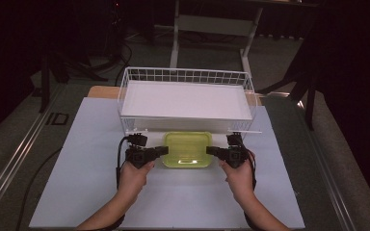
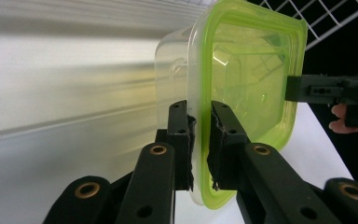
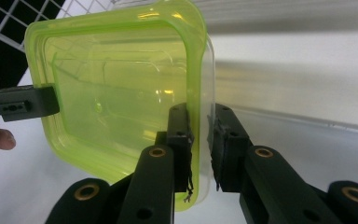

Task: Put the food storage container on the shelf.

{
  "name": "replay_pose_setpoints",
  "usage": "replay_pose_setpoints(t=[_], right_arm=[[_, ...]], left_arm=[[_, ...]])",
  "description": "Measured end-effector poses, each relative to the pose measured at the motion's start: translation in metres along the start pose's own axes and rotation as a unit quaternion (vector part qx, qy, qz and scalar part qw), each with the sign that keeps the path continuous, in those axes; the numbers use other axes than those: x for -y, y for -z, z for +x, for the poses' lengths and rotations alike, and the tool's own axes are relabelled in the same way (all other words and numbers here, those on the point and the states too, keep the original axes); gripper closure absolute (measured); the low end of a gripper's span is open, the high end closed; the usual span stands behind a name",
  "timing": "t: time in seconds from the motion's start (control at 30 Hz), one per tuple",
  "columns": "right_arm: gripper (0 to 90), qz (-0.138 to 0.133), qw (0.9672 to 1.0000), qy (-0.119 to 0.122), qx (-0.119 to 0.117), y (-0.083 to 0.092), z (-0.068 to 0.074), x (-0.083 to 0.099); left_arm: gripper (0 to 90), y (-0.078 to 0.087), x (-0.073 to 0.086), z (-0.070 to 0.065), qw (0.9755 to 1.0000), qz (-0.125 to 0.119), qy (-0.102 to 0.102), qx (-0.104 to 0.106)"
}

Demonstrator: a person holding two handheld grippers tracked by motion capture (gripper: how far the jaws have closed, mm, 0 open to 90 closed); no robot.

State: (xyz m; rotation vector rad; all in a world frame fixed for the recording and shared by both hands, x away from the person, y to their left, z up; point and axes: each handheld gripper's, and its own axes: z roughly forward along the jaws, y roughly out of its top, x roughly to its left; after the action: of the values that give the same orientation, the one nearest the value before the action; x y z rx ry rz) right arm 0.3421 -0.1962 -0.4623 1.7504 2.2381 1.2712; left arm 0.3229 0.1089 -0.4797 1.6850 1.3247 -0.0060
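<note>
The container [image 1: 187, 149] was a shallow, rounded-square box of clear plastic capped with a translucent lime-green lid [image 2: 256, 84], glossy enough to catch soft highlights, and moulded ridges showed faintly through it. It sat between the two grippers at the middle of the table, just in front of the wire basket, and whether its base touched the sheet could not be told from the high view. The left gripper [image 1: 161, 150] had its two black jaws clamped on the container's left rim, the worn, frayed pads [image 2: 218, 135] pressing the lid edge and the clear wall from either side. The right gripper [image 1: 212, 151] pinched the opposite rim in the same way, its ragged pads [image 3: 182, 140] closed on the green lip and the clear wall under it. Each gripper was a matte black linkage with brass-coloured pivot bushings, held in a bare hand [image 1: 134, 177] with a dark cable trailing back along the forearm; the other hand [image 1: 239, 177] mirrored it. Behind the container stood a white wire basket [image 1: 125, 91] of thin square mesh, holding a flat, smooth white board [image 1: 185, 101]. Everything rested on a pale, matte sheet [image 1: 86, 192] covering the table, with a strip of bare wood [image 1: 101, 91] showing at the far left corner.
</note>
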Motion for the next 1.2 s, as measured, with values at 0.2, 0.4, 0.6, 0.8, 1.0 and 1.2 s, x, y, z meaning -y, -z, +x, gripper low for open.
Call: replay_pose_setpoints(t=[0.2, 0.4, 0.6, 0.8, 1.0, 1.2], right_arm=[[79.0, -0.003, 0.9999, -0.009, 0.007, -0.015, -0.005, -0.004], [79.0, -0.013, 0.9999, -0.004, 0.008, -0.022, -0.007, -0.011], [79.0, -0.011, 0.9998, -0.01, 0.013, -0.035, -0.008, -0.012], [78.9, -0.019, 0.9995, -0.009, 0.025, -0.045, -0.011, -0.012], [78.2, -0.034, 0.9989, -0.009, 0.03, -0.046, -0.014, -0.016], [75.4, -0.047, 0.9981, -0.003, 0.04, -0.05, -0.014, -0.015]], left_arm=[[80.9, -0.01, -0.003, 0.013, 0.9999, -0.013, -0.002, 0.0], [80.8, -0.015, -0.006, 0.024, 0.9996, -0.026, -0.001, 0.011], [80.8, -0.021, -0.007, 0.037, 0.9995, -0.029, 0.005, 0.007], [80.8, -0.03, -0.008, 0.045, 0.9994, -0.031, 0.015, 0.008], [79.4, -0.037, -0.009, 0.051, 0.9984, -0.048, 0.025, 0.019], [69.5, -0.043, -0.009, 0.048, 0.9979, -0.064, -0.009, -0.008]])
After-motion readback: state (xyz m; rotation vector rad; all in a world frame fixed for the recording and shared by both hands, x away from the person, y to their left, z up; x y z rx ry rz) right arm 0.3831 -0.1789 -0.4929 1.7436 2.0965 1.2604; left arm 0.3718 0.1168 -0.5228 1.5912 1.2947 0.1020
